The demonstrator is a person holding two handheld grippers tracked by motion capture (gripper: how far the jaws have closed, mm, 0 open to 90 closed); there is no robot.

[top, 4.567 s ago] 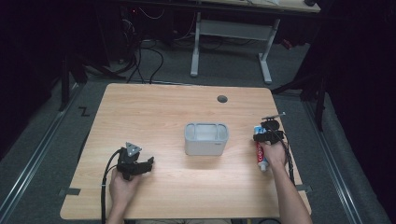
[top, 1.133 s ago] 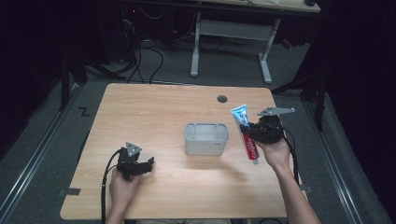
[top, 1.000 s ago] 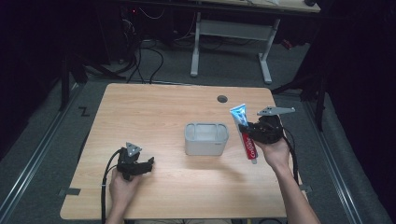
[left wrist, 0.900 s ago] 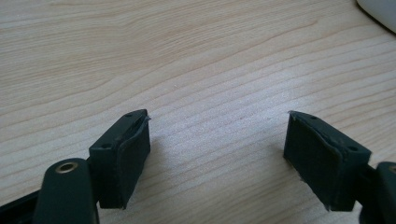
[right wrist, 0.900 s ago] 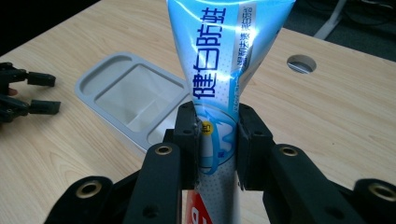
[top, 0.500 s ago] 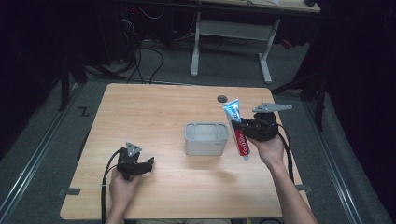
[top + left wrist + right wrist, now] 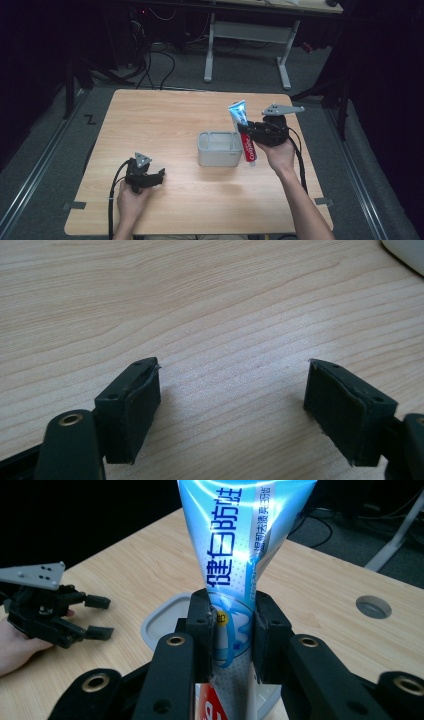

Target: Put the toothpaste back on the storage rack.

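Carrying a toothpaste tube (image 7: pixel 243 131), the right gripper (image 7: pixel 248 135) has its jaws clamped on the tube's middle, right of centre in the high view, crimped end up, just beside the grey bin (image 7: pixel 218 148). The left gripper (image 7: pixel 159 175), lower left, rests with its jaws apart and empty. Next, I judge, the tube must go over the bin's open top before release.

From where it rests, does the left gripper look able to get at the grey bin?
Probably yes. The left gripper rests on the table, jaws open and empty, with bare wood between it and the bin. The right gripper, holding the toothpaste, sits at the bin's far side.
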